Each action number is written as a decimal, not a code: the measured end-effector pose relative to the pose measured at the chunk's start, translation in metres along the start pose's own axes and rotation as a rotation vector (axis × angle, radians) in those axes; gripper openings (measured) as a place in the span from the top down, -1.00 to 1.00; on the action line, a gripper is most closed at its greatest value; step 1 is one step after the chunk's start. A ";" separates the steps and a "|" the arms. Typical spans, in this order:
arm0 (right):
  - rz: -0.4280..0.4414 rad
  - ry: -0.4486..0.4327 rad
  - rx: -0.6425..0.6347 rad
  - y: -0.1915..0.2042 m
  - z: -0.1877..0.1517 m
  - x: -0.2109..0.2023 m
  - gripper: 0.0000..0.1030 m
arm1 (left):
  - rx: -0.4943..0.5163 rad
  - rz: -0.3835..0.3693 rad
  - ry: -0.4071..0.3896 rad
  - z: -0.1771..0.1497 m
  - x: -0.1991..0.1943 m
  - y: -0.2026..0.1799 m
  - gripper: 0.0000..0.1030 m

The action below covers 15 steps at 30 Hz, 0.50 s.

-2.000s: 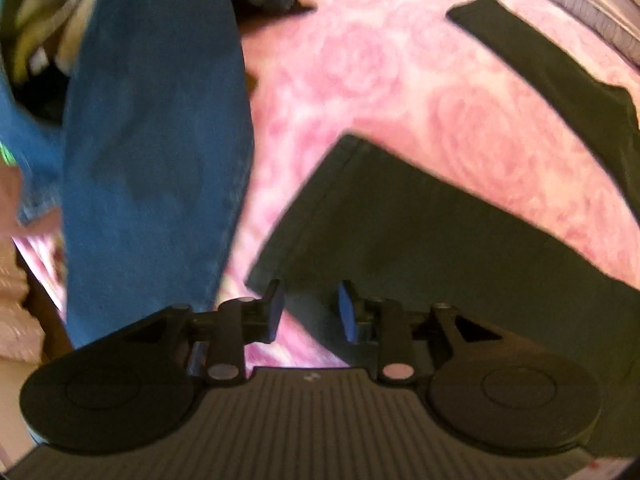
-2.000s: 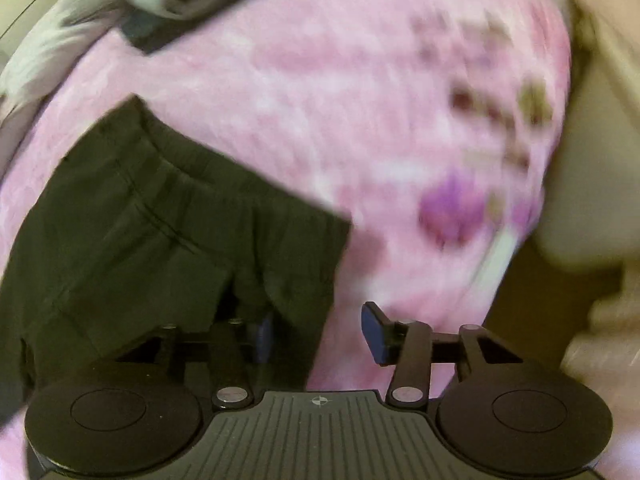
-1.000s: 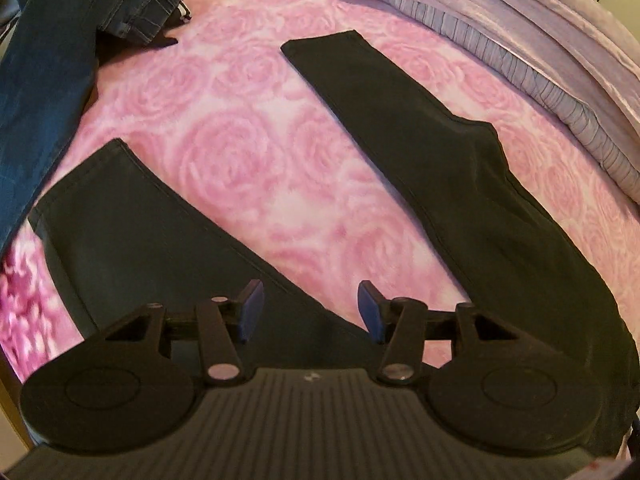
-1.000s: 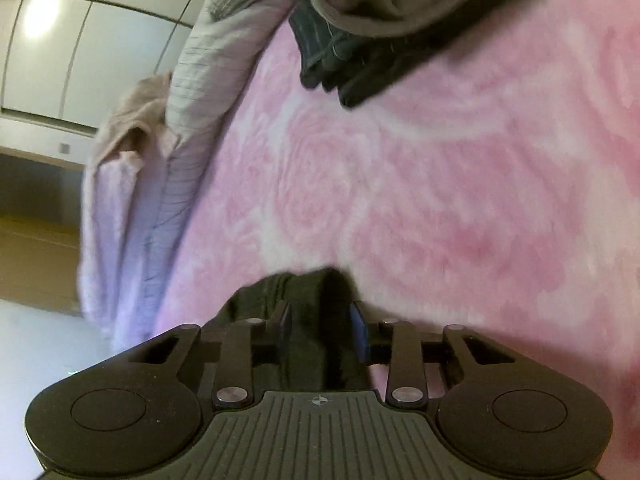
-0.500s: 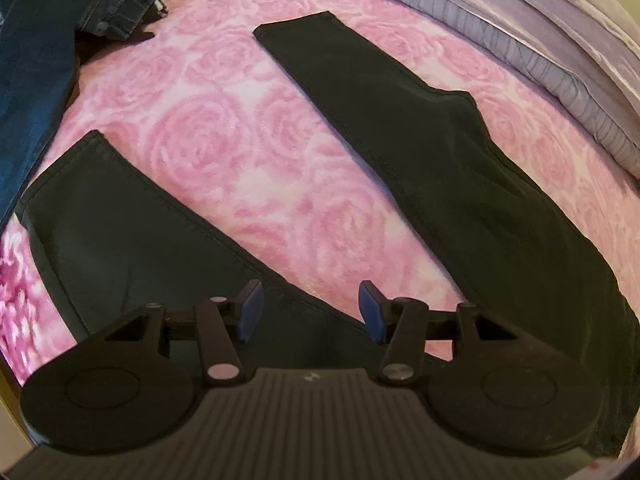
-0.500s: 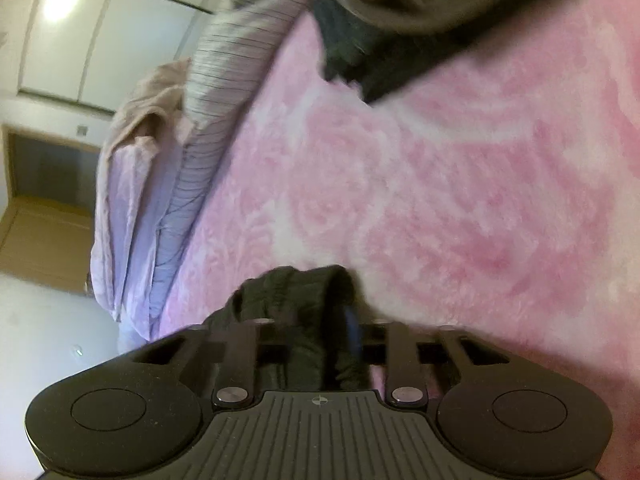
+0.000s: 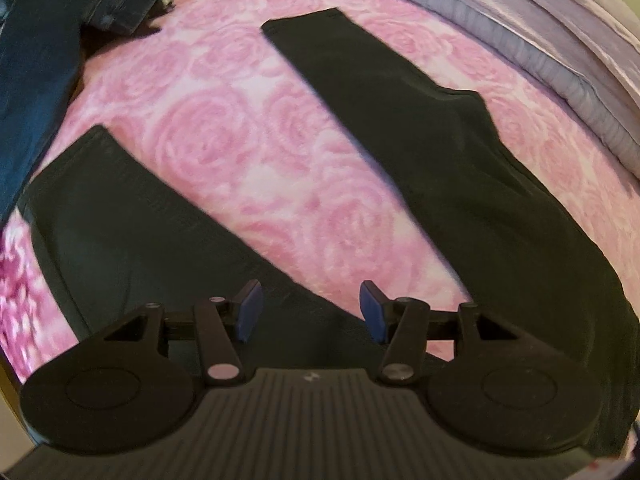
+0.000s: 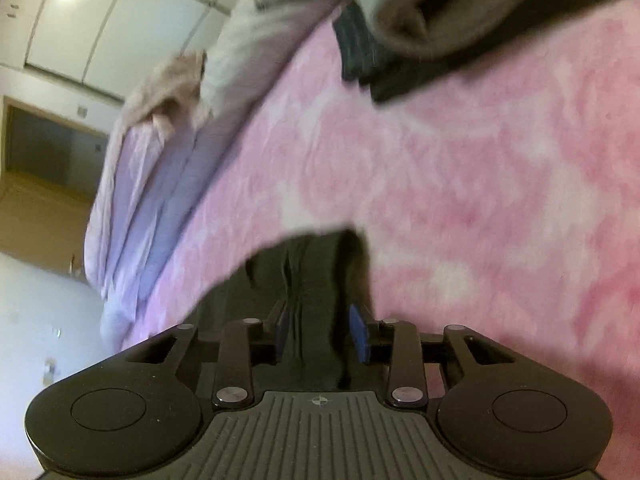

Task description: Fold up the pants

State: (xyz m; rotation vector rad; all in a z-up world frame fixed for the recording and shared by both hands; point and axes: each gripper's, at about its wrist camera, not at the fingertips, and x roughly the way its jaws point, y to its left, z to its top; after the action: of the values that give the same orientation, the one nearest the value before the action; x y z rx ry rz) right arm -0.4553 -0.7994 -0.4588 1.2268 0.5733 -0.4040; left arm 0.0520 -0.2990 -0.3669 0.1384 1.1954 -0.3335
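Note:
Black pants lie spread in a V on the pink rose blanket (image 7: 256, 160). One leg (image 7: 120, 220) runs to the left, the other leg (image 7: 432, 148) to the far right. My left gripper (image 7: 310, 312) hovers open above the inner edge of the near leg, nothing between its fingers. In the right wrist view, a bunched black part of the pants (image 8: 316, 280) stands up between the blue pads, and my right gripper (image 8: 320, 330) is shut on it. Which part of the pants that is stays hidden.
Blue jeans (image 7: 44, 72) lie along the left edge of the bed. A lilac duvet (image 7: 560, 48) is heaped along the far side, seen too as the duvet (image 8: 160, 168). A pile of grey and dark clothes (image 8: 420, 28) sits ahead of the right gripper.
The right gripper came down onto the pants, took the bunched fabric between its pads, and the view tilted up slightly. The left gripper shifted a little over the spread legs and stayed open.

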 end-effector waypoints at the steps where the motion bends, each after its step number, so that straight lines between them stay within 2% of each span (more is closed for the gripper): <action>1: 0.010 0.023 0.004 -0.001 0.000 0.007 0.41 | -0.007 -0.002 0.006 -0.001 0.001 0.001 0.04; 5: 0.100 0.017 0.027 -0.005 0.006 0.023 0.42 | 0.023 -0.012 0.004 -0.005 0.000 -0.004 0.03; 10: 0.121 -0.079 0.095 -0.012 0.033 0.048 0.46 | 0.012 -0.006 0.002 -0.005 0.000 -0.003 0.03; 11: 0.110 -0.090 0.104 -0.010 0.038 0.051 0.59 | 0.014 -0.004 -0.003 -0.005 -0.001 -0.003 0.03; 12: 0.074 -0.092 0.071 -0.003 0.041 0.052 0.97 | 0.017 -0.002 -0.008 -0.004 -0.002 -0.003 0.03; 14: 0.014 -0.114 -0.029 0.019 0.042 0.045 0.98 | 0.018 0.003 -0.014 -0.004 -0.006 0.000 0.03; 15: 0.024 -0.143 -0.059 0.031 0.041 0.037 0.99 | 0.016 0.002 -0.019 -0.003 -0.008 0.001 0.03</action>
State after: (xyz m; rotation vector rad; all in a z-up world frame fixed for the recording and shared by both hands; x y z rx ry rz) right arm -0.4002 -0.8289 -0.4492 1.1376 0.4444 -0.4474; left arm 0.0469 -0.2952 -0.3606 0.1500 1.1740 -0.3417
